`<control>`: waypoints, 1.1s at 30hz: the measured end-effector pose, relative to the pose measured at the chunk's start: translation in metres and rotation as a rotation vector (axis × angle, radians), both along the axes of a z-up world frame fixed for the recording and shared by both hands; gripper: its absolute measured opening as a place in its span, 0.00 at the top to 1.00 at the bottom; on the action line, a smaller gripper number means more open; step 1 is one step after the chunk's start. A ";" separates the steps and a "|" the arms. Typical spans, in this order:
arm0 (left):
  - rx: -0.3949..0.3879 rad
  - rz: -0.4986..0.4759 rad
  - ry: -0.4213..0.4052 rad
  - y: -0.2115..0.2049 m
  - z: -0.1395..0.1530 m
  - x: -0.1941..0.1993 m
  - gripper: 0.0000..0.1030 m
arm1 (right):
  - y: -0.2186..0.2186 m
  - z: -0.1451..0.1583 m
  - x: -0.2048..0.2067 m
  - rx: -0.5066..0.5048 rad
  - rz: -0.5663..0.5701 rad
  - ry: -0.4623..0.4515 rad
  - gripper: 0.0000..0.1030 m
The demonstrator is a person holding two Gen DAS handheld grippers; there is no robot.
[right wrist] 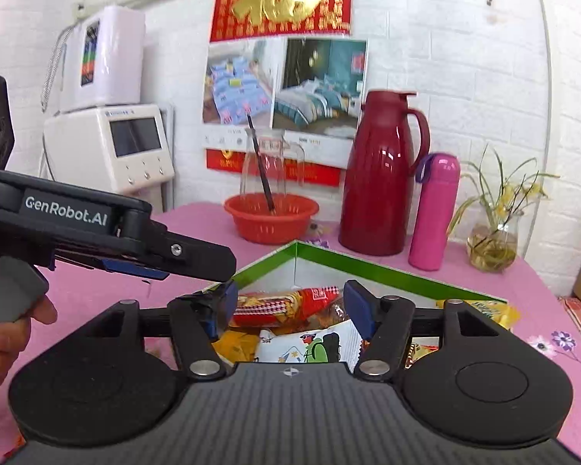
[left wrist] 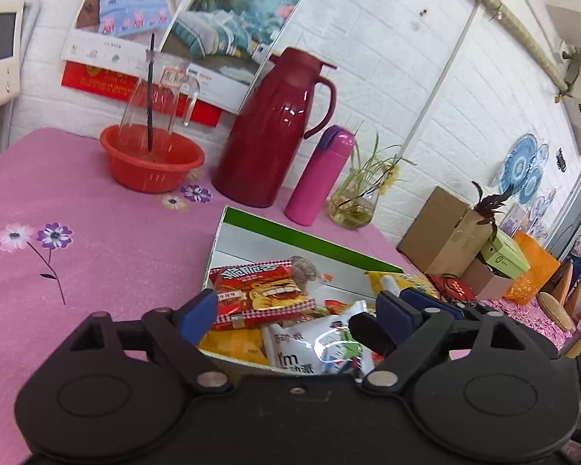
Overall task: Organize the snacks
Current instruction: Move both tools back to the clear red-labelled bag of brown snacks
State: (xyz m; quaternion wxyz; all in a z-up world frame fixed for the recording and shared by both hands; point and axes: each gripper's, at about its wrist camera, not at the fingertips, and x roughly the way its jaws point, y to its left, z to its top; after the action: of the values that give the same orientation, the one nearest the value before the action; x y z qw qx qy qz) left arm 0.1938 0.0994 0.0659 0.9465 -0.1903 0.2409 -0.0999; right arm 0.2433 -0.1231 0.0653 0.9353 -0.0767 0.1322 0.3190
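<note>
Snacks (left wrist: 259, 294) in box (left wrist: 290, 234) beneath both spread, empty claws: left (left wrist: 294, 310), right (right wrist: 288, 304).

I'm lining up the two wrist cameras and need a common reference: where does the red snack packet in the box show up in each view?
Left wrist view: the red snack packet lies in the box, low centre, just beyond the left gripper.
Right wrist view: the same packet sits low centre, between the right gripper's fingertips.
Shared landmark: the dark red jug behind the box.
</note>
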 end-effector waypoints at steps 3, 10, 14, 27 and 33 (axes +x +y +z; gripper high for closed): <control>0.016 0.001 -0.018 -0.005 0.007 -0.024 0.05 | -0.010 0.007 -0.022 0.007 0.018 -0.027 0.00; 0.017 -0.001 0.024 -0.008 -0.003 -0.076 0.02 | -0.042 0.009 -0.063 0.050 0.066 -0.024 0.00; 0.008 -0.004 0.048 -0.007 -0.018 -0.102 0.01 | -0.061 -0.005 -0.081 0.054 0.065 0.021 0.00; 0.130 0.000 0.158 -0.018 -0.070 -0.109 0.01 | -0.063 -0.050 -0.117 0.075 0.139 0.227 0.00; 0.020 -0.017 0.228 -0.003 -0.084 -0.102 0.42 | -0.045 -0.053 -0.125 0.054 0.206 0.241 0.00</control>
State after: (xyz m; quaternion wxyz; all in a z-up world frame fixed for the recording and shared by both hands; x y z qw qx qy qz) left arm 0.0918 0.0967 -0.0178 0.9139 -0.1889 0.3494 -0.0835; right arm 0.1180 -0.1685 0.0120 0.8768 -0.0259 0.2261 0.4236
